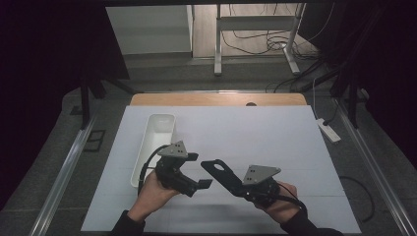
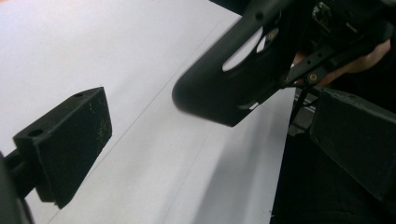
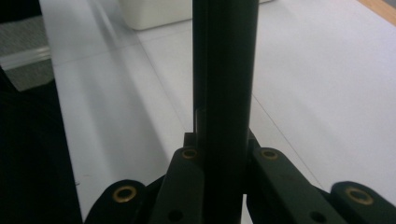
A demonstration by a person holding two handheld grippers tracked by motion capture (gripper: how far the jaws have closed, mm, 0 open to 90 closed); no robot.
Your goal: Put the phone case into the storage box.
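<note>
1. The right gripper [image 1: 235,183] pinches a flat black plastic plate with rounded corners and an oval cut-out [image 1: 220,173]. The plate juts up and to the left from the jaws, clear of the surface.
2. In the right gripper view the same plate [image 3: 227,93] stands edge-on between the two jaws as a thin, smooth, matte dark slab, with brass-coloured rivets on the jaw links either side.
3. The left gripper [image 1: 199,169] is spread wide with nothing between its jaws. Its blocky black pads [image 2: 70,144] look scuffed, with pale scratches on the flat face.
4. In the left gripper view the plate [image 2: 219,88] hangs just beyond the open jaws, its rounded end nearest and the oval hole showing the white surface behind.
5. The two grippers are near each other, and the plate's free end lies just beside the left gripper's jaws, not touching them.
6. A long, narrow white plastic tray with rounded corners [image 1: 154,147] sits to the left on the white paper-like surface [image 1: 270,132], which has faint straight lines across it.
7. A light wooden edge [image 1: 216,100] shows at the far side.
</note>
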